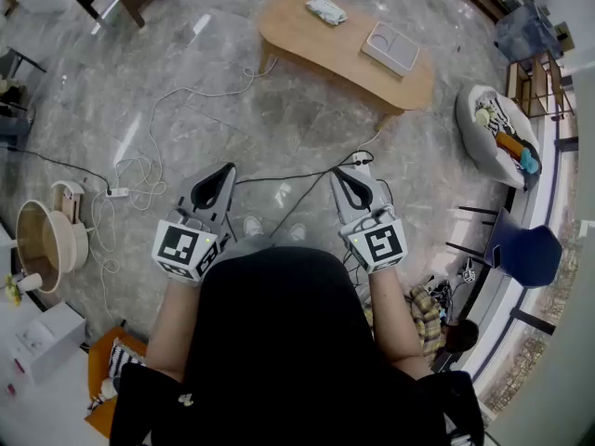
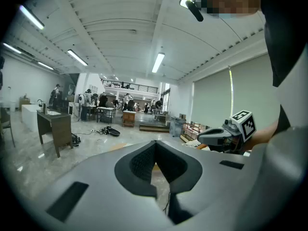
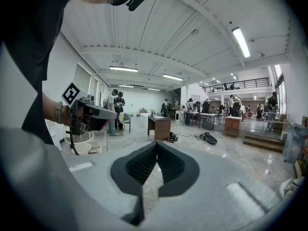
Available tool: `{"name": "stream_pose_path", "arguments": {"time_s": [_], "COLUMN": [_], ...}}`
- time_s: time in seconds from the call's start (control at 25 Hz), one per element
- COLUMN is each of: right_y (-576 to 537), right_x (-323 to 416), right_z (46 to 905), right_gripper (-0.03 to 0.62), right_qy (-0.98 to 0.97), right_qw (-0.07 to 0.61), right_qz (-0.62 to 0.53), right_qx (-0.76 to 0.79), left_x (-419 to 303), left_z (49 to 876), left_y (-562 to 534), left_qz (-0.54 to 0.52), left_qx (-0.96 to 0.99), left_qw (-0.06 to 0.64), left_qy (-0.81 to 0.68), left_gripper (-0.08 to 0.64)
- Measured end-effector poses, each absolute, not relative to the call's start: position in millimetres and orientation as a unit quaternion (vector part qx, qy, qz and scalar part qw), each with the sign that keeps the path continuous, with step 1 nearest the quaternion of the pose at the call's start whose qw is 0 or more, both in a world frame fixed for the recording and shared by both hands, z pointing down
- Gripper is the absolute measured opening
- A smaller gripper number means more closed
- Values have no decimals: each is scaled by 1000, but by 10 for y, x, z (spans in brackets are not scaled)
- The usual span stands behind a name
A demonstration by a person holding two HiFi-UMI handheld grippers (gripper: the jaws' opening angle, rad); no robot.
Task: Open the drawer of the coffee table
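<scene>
The left gripper (image 1: 227, 168) had its fingers (image 2: 139, 162) shut tight, tip to tip, with nothing between them. The right gripper (image 1: 337, 172) was the same: its fingers (image 3: 139, 165) were closed and held nothing. Both pairs of fingers pointed ahead and a little down, side by side with a gap between them. Just behind each pair sat a marker cube (image 1: 186, 249), close to the person's hand. Under the fingers was a shiny grey floor (image 1: 186, 72), and a black cable (image 1: 279, 177) ran across it between the two tips. Well ahead of the fingers, and more on the right fingers' side, stood the low wooden bench (image 1: 316, 49). Nothing touched it, and its drawer could not be seen from above. A crumpled cloth (image 1: 326, 9) lay on its far edge and a flat grey tray (image 1: 391, 47) lay near its right end. Far to the right of the right fingers was a round white cushion (image 1: 488, 124). To the left of the left fingers, a white power strip (image 1: 117, 191) lay among thin white wires.
</scene>
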State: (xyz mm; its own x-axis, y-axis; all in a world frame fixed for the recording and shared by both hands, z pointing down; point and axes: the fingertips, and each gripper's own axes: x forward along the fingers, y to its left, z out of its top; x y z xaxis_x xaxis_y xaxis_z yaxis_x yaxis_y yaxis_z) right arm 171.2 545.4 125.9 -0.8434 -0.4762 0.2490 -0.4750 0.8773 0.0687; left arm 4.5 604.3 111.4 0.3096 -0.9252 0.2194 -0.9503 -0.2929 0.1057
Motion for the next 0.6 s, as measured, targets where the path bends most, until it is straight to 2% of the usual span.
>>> {"name": "stream_pose_path", "arguments": {"time_s": [0.28, 0.6], "right_y": [5401, 5408], "right_x": [1536, 1255], "right_z": [1280, 1295], "right_gripper": [-2, -2], "right_qy": [-958, -957], "right_qw": [135, 123], "right_qz": [-6, 13], "right_qx": [251, 262], "left_x": [-292, -559], "left_z": [1231, 1241], "left_y": [6025, 6016], "left_qz": [48, 64], "left_qx": [779, 791], "left_qw": [144, 121], "left_qy": [-608, -596], "left_gripper": [12, 12]}}
